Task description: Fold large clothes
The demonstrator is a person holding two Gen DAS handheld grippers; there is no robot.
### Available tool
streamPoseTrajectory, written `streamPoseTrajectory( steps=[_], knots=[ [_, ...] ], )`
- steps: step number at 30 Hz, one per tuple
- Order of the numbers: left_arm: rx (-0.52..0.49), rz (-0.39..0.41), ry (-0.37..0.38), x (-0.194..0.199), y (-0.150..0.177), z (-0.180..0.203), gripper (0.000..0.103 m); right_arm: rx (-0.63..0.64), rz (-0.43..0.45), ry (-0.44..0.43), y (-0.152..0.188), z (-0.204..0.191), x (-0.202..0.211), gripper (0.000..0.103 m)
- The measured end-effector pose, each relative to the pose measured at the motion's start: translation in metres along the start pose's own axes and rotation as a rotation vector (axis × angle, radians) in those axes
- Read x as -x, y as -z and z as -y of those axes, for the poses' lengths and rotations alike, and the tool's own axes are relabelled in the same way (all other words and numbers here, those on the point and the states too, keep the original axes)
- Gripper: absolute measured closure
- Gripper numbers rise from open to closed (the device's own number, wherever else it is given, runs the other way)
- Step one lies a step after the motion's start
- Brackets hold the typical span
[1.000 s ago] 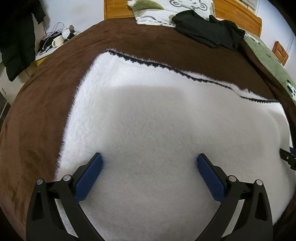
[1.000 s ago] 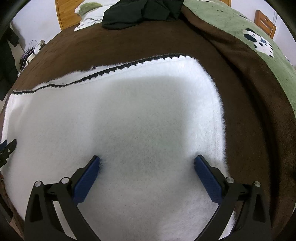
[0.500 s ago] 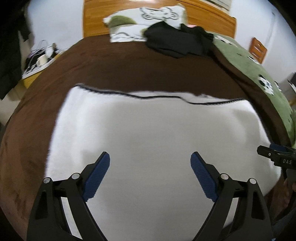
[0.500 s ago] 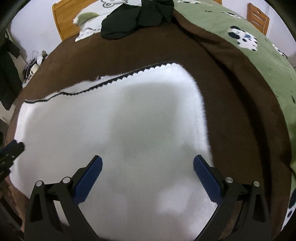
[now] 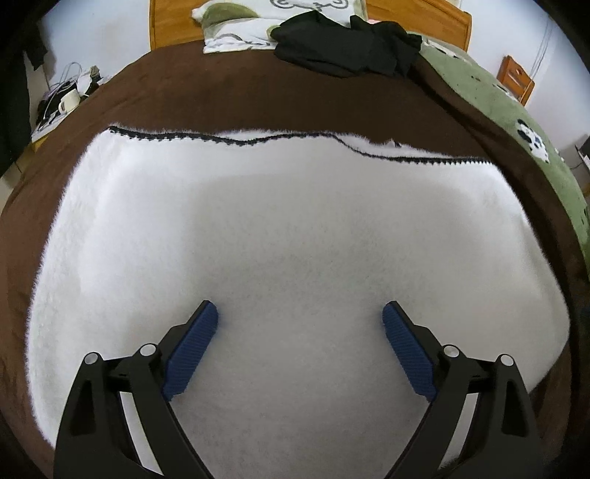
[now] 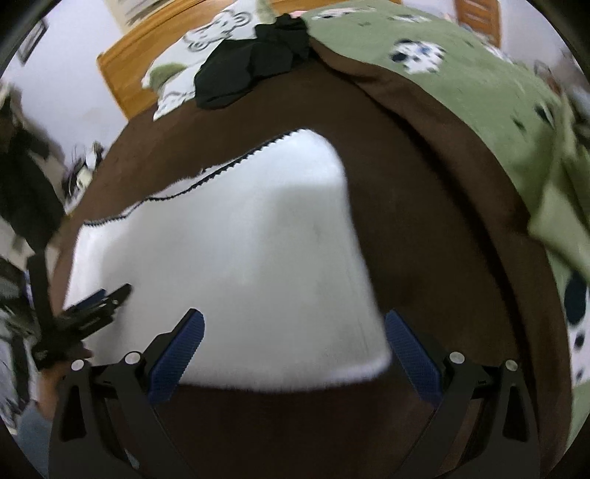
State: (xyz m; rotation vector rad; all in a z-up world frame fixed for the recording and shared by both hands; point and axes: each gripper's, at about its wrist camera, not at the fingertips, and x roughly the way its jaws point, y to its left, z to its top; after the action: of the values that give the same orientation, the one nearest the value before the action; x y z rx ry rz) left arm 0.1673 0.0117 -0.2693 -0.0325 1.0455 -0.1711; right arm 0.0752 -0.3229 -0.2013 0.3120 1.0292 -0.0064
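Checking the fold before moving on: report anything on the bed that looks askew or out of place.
The fluffy white garment lies flat on the brown blanket, but its black-trimmed far edge runs wavy, dipping toward the right rather than straight. A crumpled black garment sits heaped by the pillow. Nothing looks damaged.

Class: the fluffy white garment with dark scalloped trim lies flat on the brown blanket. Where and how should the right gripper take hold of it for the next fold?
Probably the near right corner of the fluffy white garment, approached from the near edge. That corner lies flat on the brown blanket, bare on both sides, beside the open right gripper, so one finger could slide under it.
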Motion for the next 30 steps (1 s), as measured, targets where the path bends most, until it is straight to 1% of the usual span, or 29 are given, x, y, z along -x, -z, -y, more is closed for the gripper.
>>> streamPoseTrajectory(
  steps=[3,6,7,12,15,17,19,25,27,28,29,30],
  knots=[
    [0.008,-0.008,0.012,-0.003,0.000,-0.003,0.011,-0.125,-0.006,-0.062,0.013,0.021,0.005,0.006],
    [-0.002,-0.006,0.011,-0.005,0.001,-0.003,0.010,-0.253,-0.025,-0.131,0.027,0.041,0.001,0.006],
    [-0.003,-0.006,0.009,-0.005,0.001,-0.002,0.010,-0.304,-0.033,-0.170,0.033,0.047,-0.003,0.006],
    [-0.006,-0.010,0.017,-0.005,0.001,-0.003,0.010,-0.472,-0.048,-0.302,0.053,0.064,-0.020,0.006],
    [-0.013,-0.015,0.023,-0.003,0.002,-0.005,0.011,-0.558,-0.061,-0.343,0.059,0.073,-0.034,0.007],
    [-0.022,-0.018,0.023,0.000,0.003,-0.004,0.011,-0.580,-0.065,-0.350,0.061,0.074,-0.041,0.008],
    [-0.038,-0.023,0.017,0.005,0.007,-0.003,0.011,-0.577,-0.054,-0.353,0.058,0.073,-0.044,0.008],
    [-0.073,-0.030,0.014,0.023,0.019,-0.006,0.011,-0.578,-0.029,-0.394,0.041,0.072,-0.054,0.010],
    [-0.081,-0.038,0.016,0.027,0.023,-0.009,0.011,-0.582,-0.029,-0.385,0.034,0.069,-0.061,0.011],
    [-0.084,-0.041,0.017,0.027,0.024,-0.009,0.011,-0.587,-0.029,-0.375,0.033,0.068,-0.063,0.019],
    [-0.086,-0.046,0.019,0.026,0.026,-0.010,0.011,-0.585,-0.030,-0.363,0.031,0.068,-0.064,0.030],
    [-0.089,-0.050,0.019,0.025,0.027,-0.010,0.010,-0.577,-0.036,-0.338,0.030,0.067,-0.064,0.053]
  ],
)
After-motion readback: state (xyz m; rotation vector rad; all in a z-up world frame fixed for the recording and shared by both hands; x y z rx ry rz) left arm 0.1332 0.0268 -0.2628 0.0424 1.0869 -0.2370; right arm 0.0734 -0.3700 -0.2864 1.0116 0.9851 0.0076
